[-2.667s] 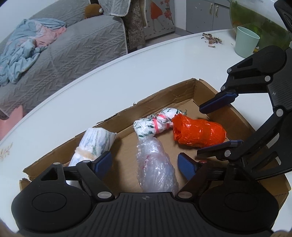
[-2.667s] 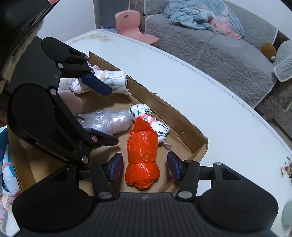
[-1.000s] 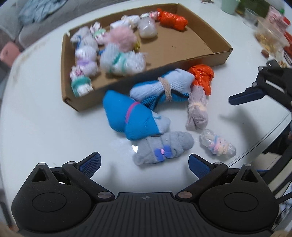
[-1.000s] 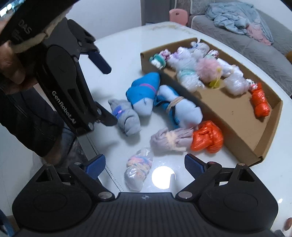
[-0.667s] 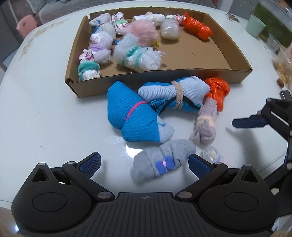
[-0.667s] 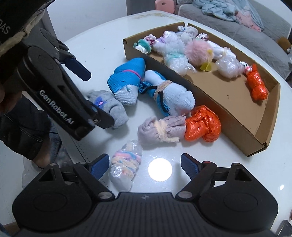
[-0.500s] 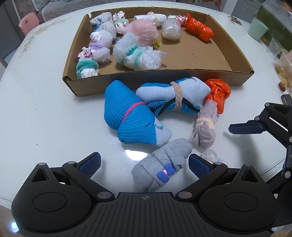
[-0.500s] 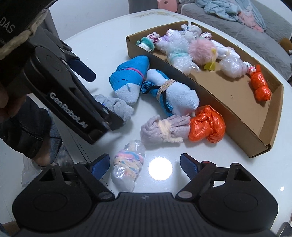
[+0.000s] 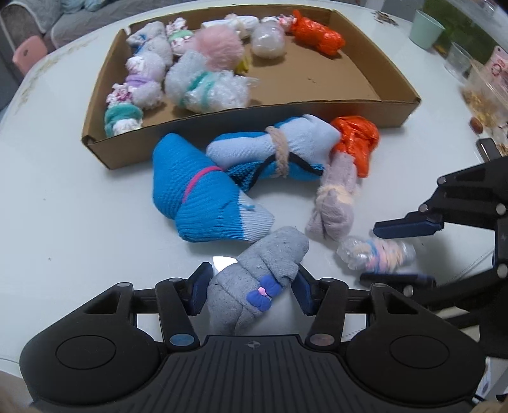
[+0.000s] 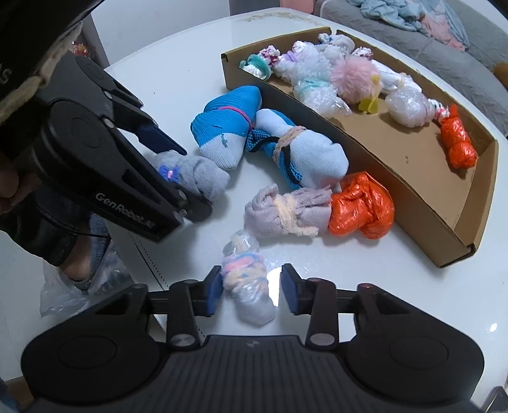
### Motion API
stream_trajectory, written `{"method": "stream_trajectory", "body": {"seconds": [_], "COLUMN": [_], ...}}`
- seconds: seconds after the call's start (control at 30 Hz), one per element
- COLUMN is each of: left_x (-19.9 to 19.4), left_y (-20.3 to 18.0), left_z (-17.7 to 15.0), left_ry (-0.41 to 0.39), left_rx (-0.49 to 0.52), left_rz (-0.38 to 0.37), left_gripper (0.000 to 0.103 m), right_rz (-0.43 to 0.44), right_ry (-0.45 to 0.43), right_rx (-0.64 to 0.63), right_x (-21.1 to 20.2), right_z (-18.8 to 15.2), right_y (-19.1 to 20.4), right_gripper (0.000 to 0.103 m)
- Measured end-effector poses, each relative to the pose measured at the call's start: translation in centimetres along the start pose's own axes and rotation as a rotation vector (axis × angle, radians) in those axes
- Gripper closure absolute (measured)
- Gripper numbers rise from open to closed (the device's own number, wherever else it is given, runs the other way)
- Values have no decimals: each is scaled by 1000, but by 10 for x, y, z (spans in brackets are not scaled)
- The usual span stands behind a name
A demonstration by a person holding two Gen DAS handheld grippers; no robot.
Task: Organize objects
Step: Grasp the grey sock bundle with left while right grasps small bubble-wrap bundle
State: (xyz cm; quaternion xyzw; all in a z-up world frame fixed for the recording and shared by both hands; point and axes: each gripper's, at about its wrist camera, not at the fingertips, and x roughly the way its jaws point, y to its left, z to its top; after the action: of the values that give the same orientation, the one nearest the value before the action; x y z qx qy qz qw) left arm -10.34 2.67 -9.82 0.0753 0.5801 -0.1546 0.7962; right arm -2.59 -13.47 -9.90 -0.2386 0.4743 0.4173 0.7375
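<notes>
My left gripper (image 9: 250, 292) is shut on a grey sock roll with a purple bow (image 9: 263, 273), also seen in the right wrist view (image 10: 193, 173). My right gripper (image 10: 250, 290) has its jaws around a clear bag of pastel bands (image 10: 246, 279); the left pad touches it and the right pad stands slightly off. That bag also shows in the left wrist view (image 9: 376, 255). On the white table lie a blue sock roll (image 9: 197, 193), a pale blue roll tied with cord (image 9: 285, 149), a lilac roll (image 9: 336, 197) and an orange bag (image 9: 357, 139).
A shallow cardboard tray (image 9: 222, 124) behind the loose rolls holds several wrapped bundles and an orange bag (image 9: 317, 30). A green cup (image 9: 425, 28) and glassware stand at the far right. The table's front edge is close to both grippers. A sofa is beyond the table.
Both grippers came down toward the table's front. The left jaws closed on the grey sock roll. The right jaws narrowed around the pastel bag.
</notes>
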Motion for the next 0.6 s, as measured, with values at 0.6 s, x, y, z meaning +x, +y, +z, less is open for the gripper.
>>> {"method": "stream_trajectory", "body": {"seconds": [0.6], "left_x": [-2], "left_y": [-13], "left_z": [-7], "left_ry": [-9], "left_rx": [91], "left_rz": [7], "left_gripper": [48], "right_rz": [33], "right_ry": [1], "right_rx": [0], "right_x": [-8], "right_z": [-11], "right_y": [-8], "right_gripper": [78]}}
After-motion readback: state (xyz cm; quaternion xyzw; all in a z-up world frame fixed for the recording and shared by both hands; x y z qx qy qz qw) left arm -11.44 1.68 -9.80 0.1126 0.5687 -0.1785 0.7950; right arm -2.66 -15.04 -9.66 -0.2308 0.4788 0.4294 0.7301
